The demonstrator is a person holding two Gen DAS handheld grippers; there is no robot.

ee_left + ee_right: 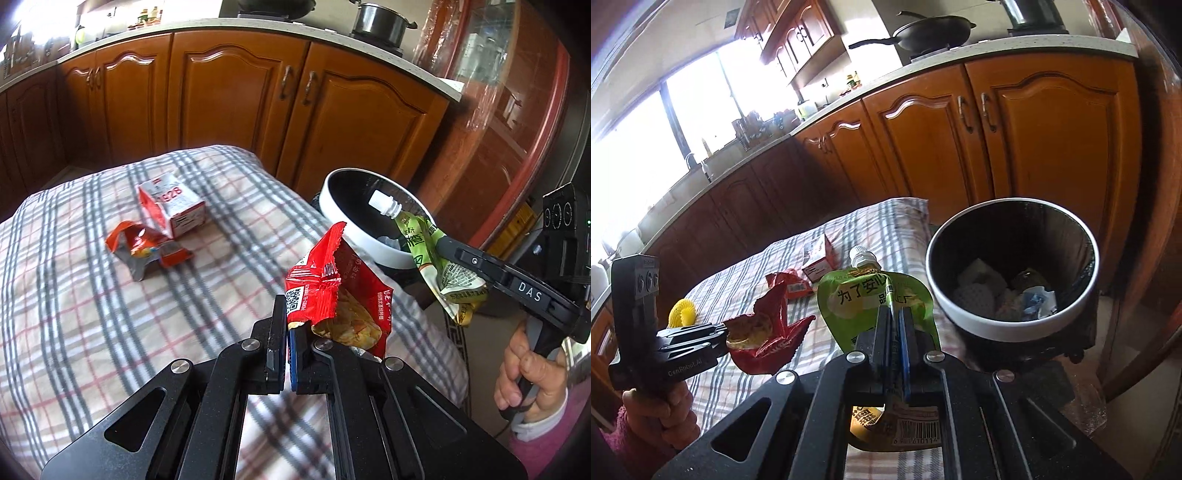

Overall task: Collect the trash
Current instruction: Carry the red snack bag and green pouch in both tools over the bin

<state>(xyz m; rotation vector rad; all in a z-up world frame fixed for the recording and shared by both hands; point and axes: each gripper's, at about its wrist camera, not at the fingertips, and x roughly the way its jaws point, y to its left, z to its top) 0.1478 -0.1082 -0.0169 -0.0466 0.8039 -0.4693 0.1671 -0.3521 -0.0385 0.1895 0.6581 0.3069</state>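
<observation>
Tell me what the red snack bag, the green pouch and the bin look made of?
Red snack bag: thin glossy plastic film, probably foil-lined; it crinkles, with a torn jagged edge. Green pouch: soft laminated plastic, smooth and printed, with a hard white screw cap. Bin: seemingly rigid plastic, with a smooth white rim and dark interior.

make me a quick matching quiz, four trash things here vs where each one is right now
Things:
1. red snack bag
2. green spouted pouch
3. red and white carton
4. crumpled paper

Places:
A. inside the bin
B. lying on the checked cloth
C. pinched in the left gripper
D. pinched in the right gripper

Pairs: 1-C, 2-D, 3-B, 4-A
</observation>
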